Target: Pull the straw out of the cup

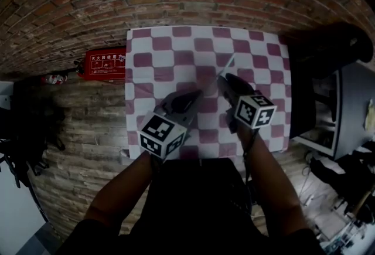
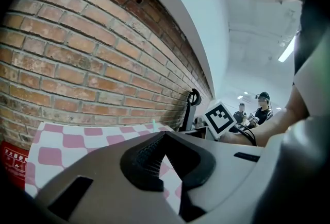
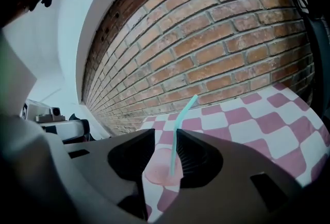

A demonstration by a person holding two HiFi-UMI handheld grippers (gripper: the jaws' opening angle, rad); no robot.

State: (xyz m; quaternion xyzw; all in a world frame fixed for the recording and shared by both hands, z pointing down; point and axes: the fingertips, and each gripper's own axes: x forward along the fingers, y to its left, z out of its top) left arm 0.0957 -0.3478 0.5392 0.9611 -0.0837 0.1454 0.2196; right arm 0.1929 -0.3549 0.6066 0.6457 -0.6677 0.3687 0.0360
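Observation:
A translucent pink cup (image 3: pixel 164 171) stands on the pink-and-white checked tablecloth (image 1: pixel 170 43), with a teal bendy straw (image 3: pixel 180 120) upright in it. My right gripper (image 3: pixel 166 135) is open, its jaws on either side of the cup's rim. The straw stands just beside the right pad, and no pad presses on it. In the head view the right gripper (image 1: pixel 224 79) reaches the straw (image 1: pixel 227 65) near the table's middle. My left gripper (image 1: pixel 196 94) is next to it on the left. Its jaws (image 2: pixel 164 135) meet at the tips with nothing between them. The straw's tip (image 2: pixel 153 126) shows just beyond them.
A red box with print (image 1: pixel 105 63) lies on the brick floor left of the table. A dark seat (image 1: pixel 328 48) stands at the table's right edge. A brick wall (image 3: pixel 232 37) rises behind the table. People (image 2: pixel 263 107) stand far off in the room.

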